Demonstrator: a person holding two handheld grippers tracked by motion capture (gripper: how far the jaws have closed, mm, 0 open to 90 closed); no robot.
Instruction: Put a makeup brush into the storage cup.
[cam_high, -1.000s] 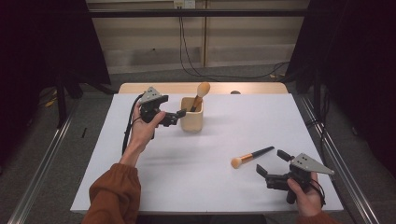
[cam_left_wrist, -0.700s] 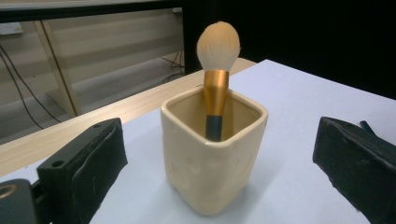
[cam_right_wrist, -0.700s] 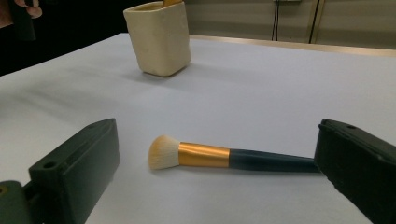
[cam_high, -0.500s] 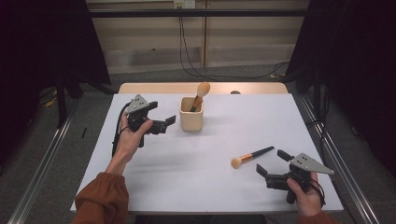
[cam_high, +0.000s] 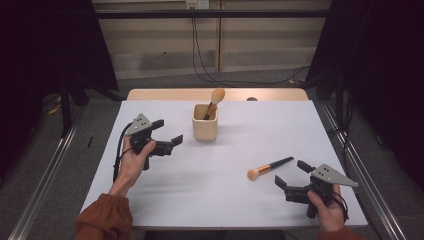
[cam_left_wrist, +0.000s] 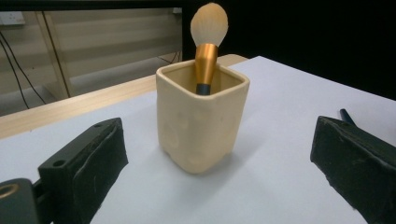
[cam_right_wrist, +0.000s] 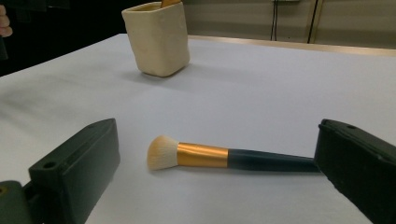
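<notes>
A cream square cup (cam_high: 205, 129) stood toward the far middle of the white counter (cam_high: 240, 200), and everything else is placed from it. A makeup brush (cam_high: 214, 101) leaned inside the cup, bristle head up and well above the rim, its gold ferrule and dark handle dropping into the back of the opening, as the left gripper view showed (cam_left_wrist: 208, 44).

The left gripper (cam_high: 167, 136) hovered just to the left of the cup, held in the person's left hand (cam_high: 131, 162), its jaws spread wide with nothing between them. In its own view the cup (cam_left_wrist: 201, 119) sat centred between the two black jaws but farther off, apart from both.

A second brush (cam_high: 270, 166) lay flat on the counter well to the near right of the cup, bristles toward the person's left and dark handle pointing to the far right. The right gripper (cam_high: 292, 175) sat just beyond that handle's near side, farther again from the cup, gripped by the right hand (cam_high: 327, 212). Its jaws were also wide apart and empty. In the right gripper view the lying brush (cam_right_wrist: 219, 155) stretched across the gap between the jaws; the handle's end ran up to the right jaw, though whether it actually touched was hard to tell. The cup (cam_right_wrist: 157, 36) stood far beyond it.
</notes>
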